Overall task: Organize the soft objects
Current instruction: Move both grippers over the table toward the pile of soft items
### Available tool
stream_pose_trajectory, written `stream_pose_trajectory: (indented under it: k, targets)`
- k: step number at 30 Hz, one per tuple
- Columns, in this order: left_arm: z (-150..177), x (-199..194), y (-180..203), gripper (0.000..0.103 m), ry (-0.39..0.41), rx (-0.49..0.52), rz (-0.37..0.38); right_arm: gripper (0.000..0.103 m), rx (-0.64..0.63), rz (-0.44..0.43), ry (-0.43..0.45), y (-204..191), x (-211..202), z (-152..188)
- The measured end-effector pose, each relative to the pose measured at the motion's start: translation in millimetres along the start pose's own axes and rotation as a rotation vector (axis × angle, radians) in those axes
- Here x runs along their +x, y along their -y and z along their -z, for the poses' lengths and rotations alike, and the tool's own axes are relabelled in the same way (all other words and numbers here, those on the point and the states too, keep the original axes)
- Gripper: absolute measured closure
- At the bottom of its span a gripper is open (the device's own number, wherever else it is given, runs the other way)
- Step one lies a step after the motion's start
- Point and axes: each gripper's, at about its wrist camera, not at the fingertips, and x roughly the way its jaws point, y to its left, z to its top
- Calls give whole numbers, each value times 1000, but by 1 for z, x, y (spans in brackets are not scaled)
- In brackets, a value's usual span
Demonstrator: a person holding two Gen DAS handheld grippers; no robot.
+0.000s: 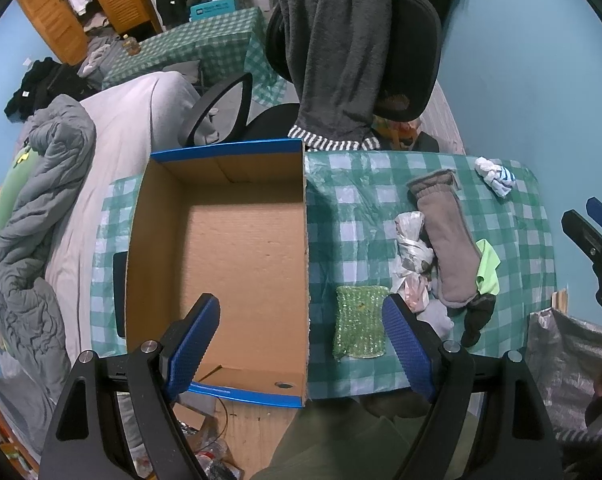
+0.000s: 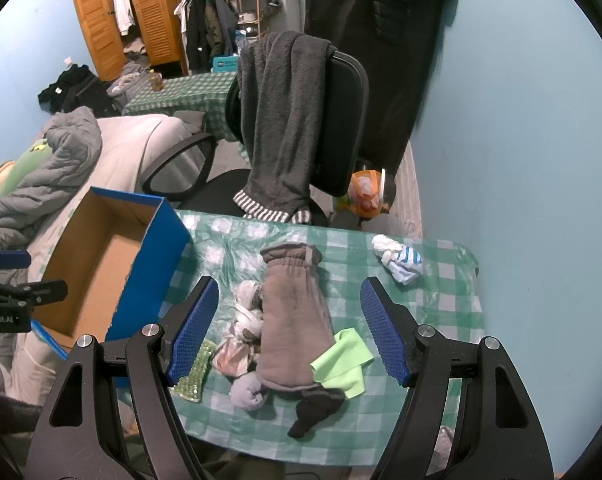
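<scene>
A: We hold our left gripper (image 1: 301, 340) over the near edge of the cardboard box (image 1: 237, 184). Its blue fingers (image 1: 193, 344) are spread wide apart with nothing between them.

B: And our right gripper (image 2: 289, 328)?

A: Spread wide too, with nothing in it. It hangs above the pile of soft things on the checked tablecloth (image 2: 441, 300).

B: What is in the pile?

A: A long brown sock (image 2: 297, 320) lies in the middle. A lime green cloth (image 2: 341, 364) pokes out from under it, and a dark sock (image 2: 313, 412) lies at its near end. Knotted plastic bags (image 2: 245, 320) sit just beside it, near a grey ball (image 2: 247, 394).

B: And the sparkly green pad (image 1: 359, 322)?

A: It lies flat, right beside the box. A white and blue bundle (image 2: 399, 260) sits well apart, near the far corner.
</scene>
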Motion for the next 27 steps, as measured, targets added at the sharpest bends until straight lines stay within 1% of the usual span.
stream_pose_trajectory:
  k: [27]
  targets:
    - [0, 0, 4, 18, -3, 2, -2, 31, 1, 0, 0, 3, -2, 3]
